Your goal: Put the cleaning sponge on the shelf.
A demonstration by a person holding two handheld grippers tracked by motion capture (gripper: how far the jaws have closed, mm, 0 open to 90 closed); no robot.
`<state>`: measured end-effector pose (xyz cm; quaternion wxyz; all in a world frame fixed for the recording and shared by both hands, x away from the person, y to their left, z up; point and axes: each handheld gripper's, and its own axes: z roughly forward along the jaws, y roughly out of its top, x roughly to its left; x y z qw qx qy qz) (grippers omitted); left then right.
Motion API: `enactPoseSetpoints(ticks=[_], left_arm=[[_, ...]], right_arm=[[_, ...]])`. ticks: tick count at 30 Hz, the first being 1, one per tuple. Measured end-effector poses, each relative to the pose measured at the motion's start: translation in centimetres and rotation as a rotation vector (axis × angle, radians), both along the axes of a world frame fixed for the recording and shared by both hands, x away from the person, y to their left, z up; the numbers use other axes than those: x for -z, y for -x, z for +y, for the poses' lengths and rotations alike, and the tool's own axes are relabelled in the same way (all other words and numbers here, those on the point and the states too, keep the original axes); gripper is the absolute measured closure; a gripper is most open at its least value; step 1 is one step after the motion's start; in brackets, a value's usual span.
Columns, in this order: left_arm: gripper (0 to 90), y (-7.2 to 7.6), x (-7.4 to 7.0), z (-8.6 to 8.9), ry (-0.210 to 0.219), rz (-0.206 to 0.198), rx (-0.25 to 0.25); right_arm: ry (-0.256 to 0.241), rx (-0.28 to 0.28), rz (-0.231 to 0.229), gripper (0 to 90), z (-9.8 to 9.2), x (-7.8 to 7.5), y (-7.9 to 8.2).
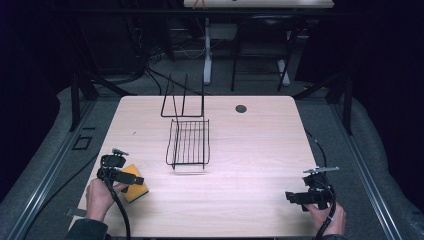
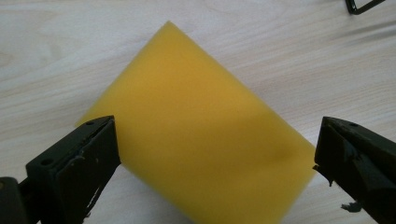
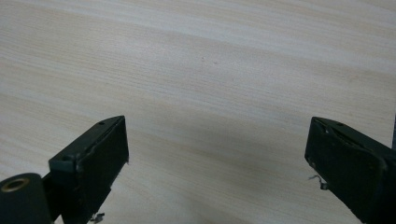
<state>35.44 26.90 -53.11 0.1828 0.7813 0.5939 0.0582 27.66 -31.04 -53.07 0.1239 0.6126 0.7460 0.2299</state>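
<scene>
Pale wooden table (image 1: pixel 250 150), dark room behind: left gripper (image 2: pixel 215 154) is hovering with jaws spread wide either side of a yellow sponge (image 2: pixel 196 140), seemingly lining up a grasp; right gripper (image 3: pixel 217 158) is waiting wide open over bare wood; wire rack (image 1: pixel 189 142) is standing mid-table.

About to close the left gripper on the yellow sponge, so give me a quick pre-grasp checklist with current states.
1. Left gripper open: ok, fingers spread wide.
2. Yellow sponge between the fingers: ok, it lies flat on the table, angled across the gap.
3. Fingers touching the sponge: cannot tell.
4. Right gripper clear: ok, open over bare wood at the table's right side.
5. Wire rack out of the way: ok, it stands apart at the table's middle.
</scene>
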Motion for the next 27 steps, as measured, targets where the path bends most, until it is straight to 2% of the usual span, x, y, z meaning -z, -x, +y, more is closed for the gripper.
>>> enactPoseSetpoints(ticks=[6,10,19,27], left_arm=[[0.0,-0.8,0.2,-1.1,-0.013,0.003,0.038],[0.0,-1.1,0.3,-1.9,-0.046,0.006,0.064],[0.7,-0.9,0.7,-2.4,-0.104,0.000,0.075],[2.0,-0.8,0.8,-2.2,-0.114,-0.008,0.076]], right_arm=[[0.003,0.001,0.004,5.6,-0.1,0.1,0.0],[0.000,0.007,-0.002,5.7,-0.1,0.1,0.0],[0.003,0.003,0.005,6.0,-0.1,0.0,0.0],[0.003,-0.001,0.009,6.5,-0.1,0.1,0.0]])
